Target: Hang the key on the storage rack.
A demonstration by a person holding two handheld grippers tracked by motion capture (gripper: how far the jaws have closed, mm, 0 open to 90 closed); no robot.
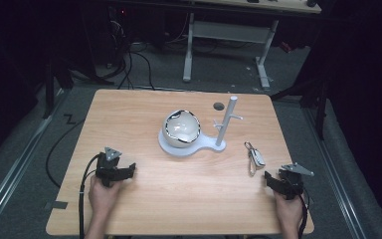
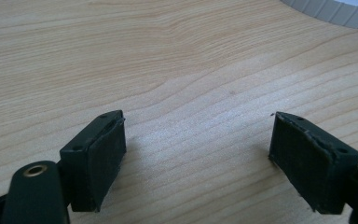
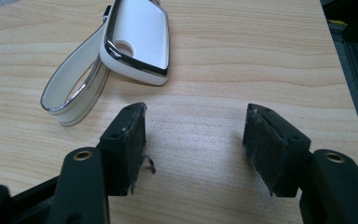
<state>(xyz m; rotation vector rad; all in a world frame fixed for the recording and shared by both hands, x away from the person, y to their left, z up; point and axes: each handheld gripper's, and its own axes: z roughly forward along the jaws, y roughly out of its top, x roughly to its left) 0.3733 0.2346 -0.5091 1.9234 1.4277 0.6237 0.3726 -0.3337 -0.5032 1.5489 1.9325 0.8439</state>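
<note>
A: Right gripper [image 1: 270,178] sits low at the table's [image 1: 179,199] 4 o'clock corner, hand [image 1: 288,211] behind it, jaws spread wide on bare wood, nothing between.

B: Key fob [image 3: 137,42]?

A: Flat on the table, just past the jaws at 11 o'clock in the right gripper view, not touching. White shell, chrome rim, white strap loop [image 3: 72,91] trailing off one end.

B: Left gripper [image 1: 129,169]?

A: At 8 o'clock, lying level, jaws wide apart over bare wood. Well apart from the fob.
</note>
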